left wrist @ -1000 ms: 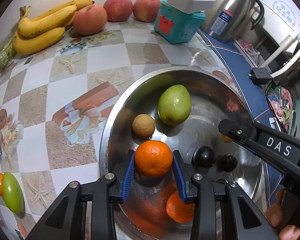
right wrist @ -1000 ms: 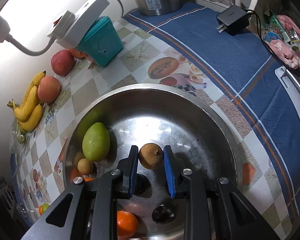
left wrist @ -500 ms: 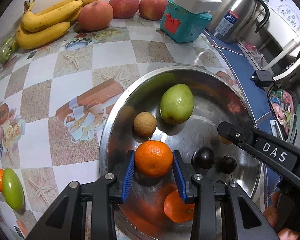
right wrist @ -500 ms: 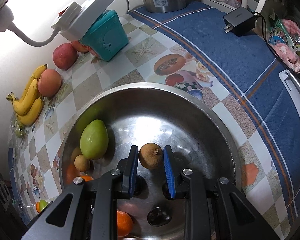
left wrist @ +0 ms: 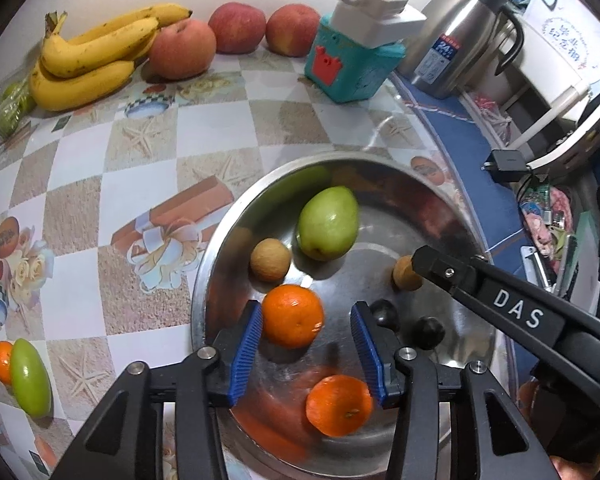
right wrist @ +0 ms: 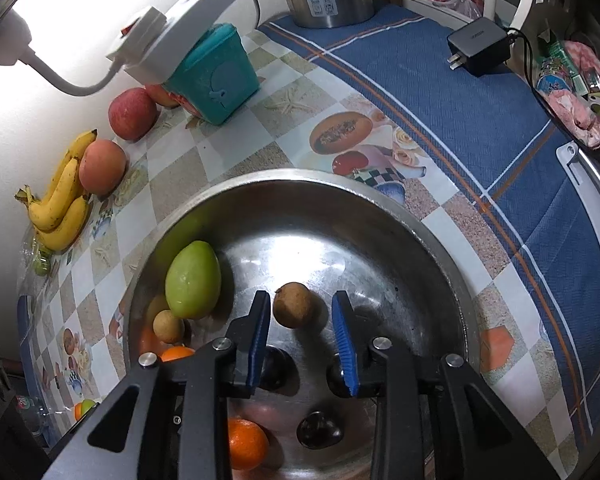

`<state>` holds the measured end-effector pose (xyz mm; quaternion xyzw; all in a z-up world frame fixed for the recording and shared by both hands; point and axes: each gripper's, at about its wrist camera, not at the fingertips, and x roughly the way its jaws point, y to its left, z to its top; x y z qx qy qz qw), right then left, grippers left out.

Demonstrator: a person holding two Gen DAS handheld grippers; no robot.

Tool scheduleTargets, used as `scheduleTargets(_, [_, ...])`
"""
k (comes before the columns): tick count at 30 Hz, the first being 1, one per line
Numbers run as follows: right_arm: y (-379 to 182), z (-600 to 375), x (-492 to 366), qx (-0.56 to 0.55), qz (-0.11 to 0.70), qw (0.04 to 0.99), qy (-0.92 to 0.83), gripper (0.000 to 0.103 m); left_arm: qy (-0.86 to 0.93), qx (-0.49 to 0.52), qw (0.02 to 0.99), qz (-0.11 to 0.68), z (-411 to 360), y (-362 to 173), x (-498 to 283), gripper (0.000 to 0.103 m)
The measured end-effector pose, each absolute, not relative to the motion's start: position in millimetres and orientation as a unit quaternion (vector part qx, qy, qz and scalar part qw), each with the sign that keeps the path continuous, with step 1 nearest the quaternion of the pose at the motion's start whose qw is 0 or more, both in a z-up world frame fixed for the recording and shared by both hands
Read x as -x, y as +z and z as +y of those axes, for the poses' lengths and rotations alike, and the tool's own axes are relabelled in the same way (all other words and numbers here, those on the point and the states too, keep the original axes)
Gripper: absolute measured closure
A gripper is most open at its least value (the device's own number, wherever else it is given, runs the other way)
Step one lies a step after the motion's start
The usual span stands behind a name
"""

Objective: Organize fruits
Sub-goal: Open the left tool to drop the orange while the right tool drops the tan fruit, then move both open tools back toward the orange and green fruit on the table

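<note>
Both claws gape wide over the steel bowl [left wrist: 220, 240], so lift the left gripper [left wrist: 306, 344] and right gripper [right wrist: 300, 336] straight up without nudging the orange [left wrist: 293, 315] or brown fruit [right wrist: 295, 305].

Three apples [left wrist: 183, 49] (two oranges [left wrist: 293, 315])

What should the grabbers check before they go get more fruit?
1. Left gripper spread wider than the orange: ok.
2. Right gripper open, with gaps beside the brown fruit: ok.
3. Both fruits are inside the bowl: ok.
4. Both fruits lying still, not rolling: cannot tell.
5. Bananas and apples in the bowl: not ok, they lie by the wall.
</note>
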<state>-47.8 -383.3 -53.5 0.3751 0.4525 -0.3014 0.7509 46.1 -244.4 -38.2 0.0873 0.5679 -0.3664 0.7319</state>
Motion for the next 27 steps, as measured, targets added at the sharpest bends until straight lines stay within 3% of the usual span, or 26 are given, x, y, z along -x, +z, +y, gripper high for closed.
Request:
scheduleTargets(10, [-21.5, -377.3, 56.4, -0.364, 0.432, 0.767, -0.304, 0.07, -0.355, -0.071, 0.748, 0.557, -231.1, -6.8, -51.5, 0.053])
scheduleTargets(27, [-8.6, -342.2, 47.3, -0.348, 0.453, 0.773, -0.275, 0.07, -0.244, -0.005, 0.766, 0.595, -158.2, -8.0, -87.8, 0.053])
